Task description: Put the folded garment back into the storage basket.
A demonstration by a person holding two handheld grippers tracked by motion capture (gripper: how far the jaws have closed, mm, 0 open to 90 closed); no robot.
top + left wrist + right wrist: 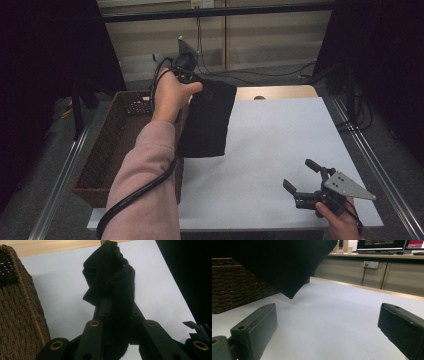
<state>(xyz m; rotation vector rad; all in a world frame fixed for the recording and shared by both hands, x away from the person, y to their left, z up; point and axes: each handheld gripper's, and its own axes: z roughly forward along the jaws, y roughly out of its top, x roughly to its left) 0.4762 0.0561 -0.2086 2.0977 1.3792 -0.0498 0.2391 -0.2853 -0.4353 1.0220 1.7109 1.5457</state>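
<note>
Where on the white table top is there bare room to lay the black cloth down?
The white table top is bare from the hanging black cloth across to its right edge, and forward to the right tongs, which stand open. The left edge is crowded: the wicker basket sits there, beside the left tongs' cloth.

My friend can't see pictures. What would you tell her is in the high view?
A person's left gripper holds a black cloth up in the air, hanging between a brown wicker basket and a white table. The right gripper rests low near the table's front corner, its fingers open and holding nothing.
</note>
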